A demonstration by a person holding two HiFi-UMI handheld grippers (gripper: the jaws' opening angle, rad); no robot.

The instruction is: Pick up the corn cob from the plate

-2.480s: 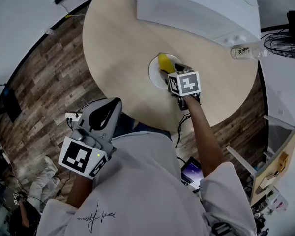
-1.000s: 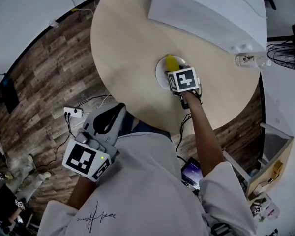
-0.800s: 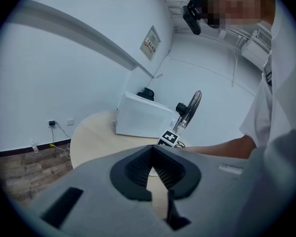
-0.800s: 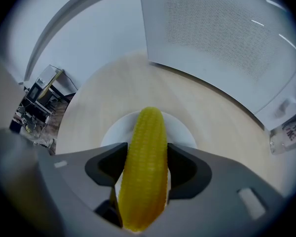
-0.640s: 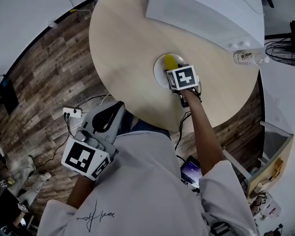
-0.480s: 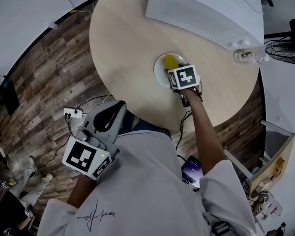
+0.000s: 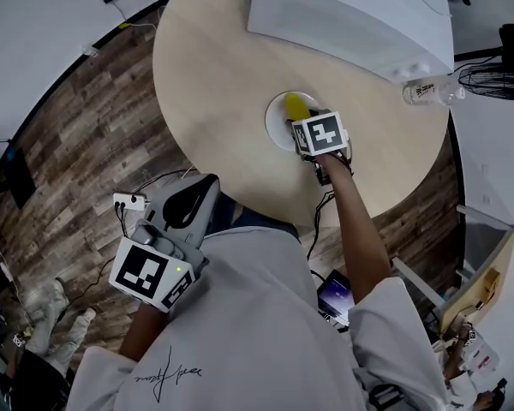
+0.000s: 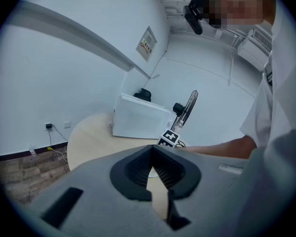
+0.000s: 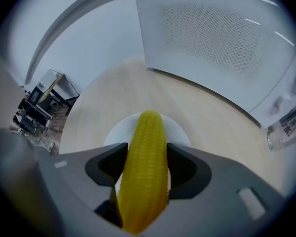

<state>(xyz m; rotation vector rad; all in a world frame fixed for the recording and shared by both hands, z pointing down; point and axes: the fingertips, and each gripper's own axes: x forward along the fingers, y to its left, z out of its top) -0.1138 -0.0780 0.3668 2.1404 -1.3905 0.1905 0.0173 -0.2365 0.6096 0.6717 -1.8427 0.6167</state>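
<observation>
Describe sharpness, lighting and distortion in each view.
Right gripper view: heavy fisheye, dark corners, corn cob sharp between the jaws. Head view: even light, faint shadows, wooden floor boards bending with the lens. Left gripper view: dark vignetted corners, pale flat light.

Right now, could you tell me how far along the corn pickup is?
Done: the right gripper is shut on the corn cob. In hand: the cob sits over the plate, lift unclear. Left: raising it clear. The left gripper is empty.

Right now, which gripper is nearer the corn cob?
Right. The right gripper has its fingers shut on the corn cob over the plate; the left gripper is off the table, near the person's torso.
</observation>
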